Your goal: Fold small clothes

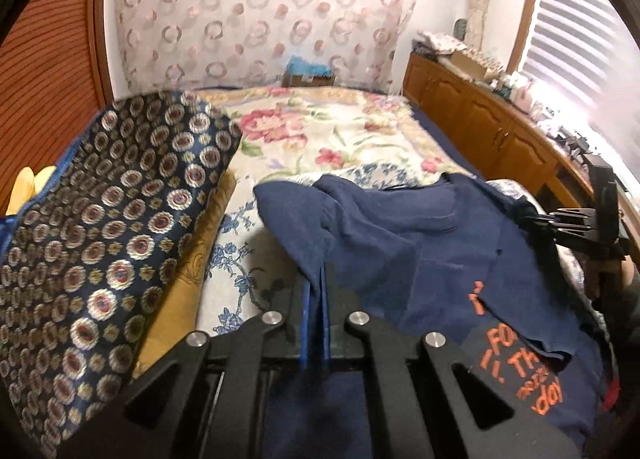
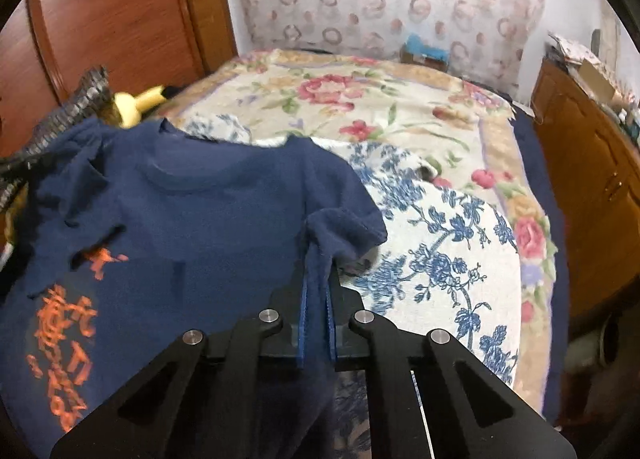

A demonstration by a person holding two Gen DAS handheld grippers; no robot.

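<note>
A small navy T-shirt (image 1: pixel 420 243) with orange lettering is held up over the bed between both grippers; it also shows in the right wrist view (image 2: pixel 192 219). My left gripper (image 1: pixel 316 299) is shut on the shirt's left side edge near a sleeve. My right gripper (image 2: pixel 316 291) is shut on the fabric just below the other sleeve (image 2: pixel 348 223). The right gripper also shows at the right edge of the left wrist view (image 1: pixel 532 219). The collar faces away from me and the orange print (image 2: pixel 64 331) hangs low at the left.
The bed carries a floral blanket (image 2: pixel 360 99) and a blue-flowered white cloth (image 2: pixel 440 259). A dark patterned cushion (image 1: pixel 100 227) stands at the left, on a yellow cushion (image 1: pixel 180 291). Wooden cabinets (image 1: pixel 480 119) with clutter line the right. A patterned curtain (image 1: pixel 260 11) hangs behind.
</note>
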